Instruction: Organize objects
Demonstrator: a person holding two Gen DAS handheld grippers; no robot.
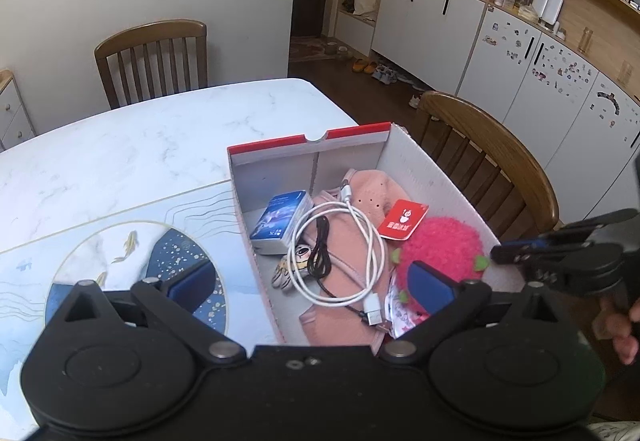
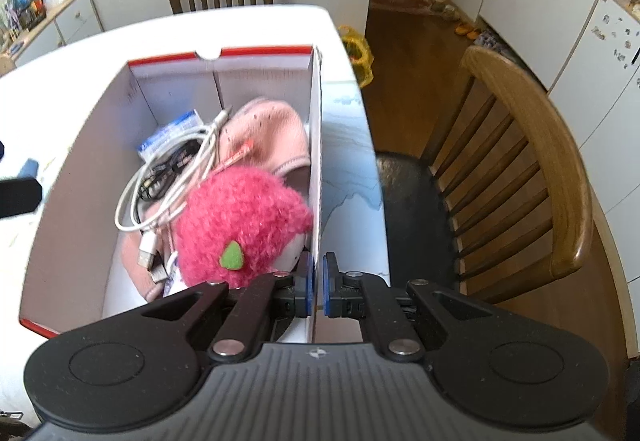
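The cardboard box rests on the worktop near its right edge, beside a wooden chair. The right gripper has its 2 fingers closed on the box's right wall, 1 pad on each face. The left gripper hovers at the box's left wall with its fingers spread wide, holding nothing.

Judged step: reposition the box. Keep the pinch low and square to the wall; thin cardboard may flex or tear. Support the left wall before moving the box.

The box's long axis runs away from both cameras, its notched red end farthest. Inside lie a pink plush toy, white cable, pink cap and blue card pack.
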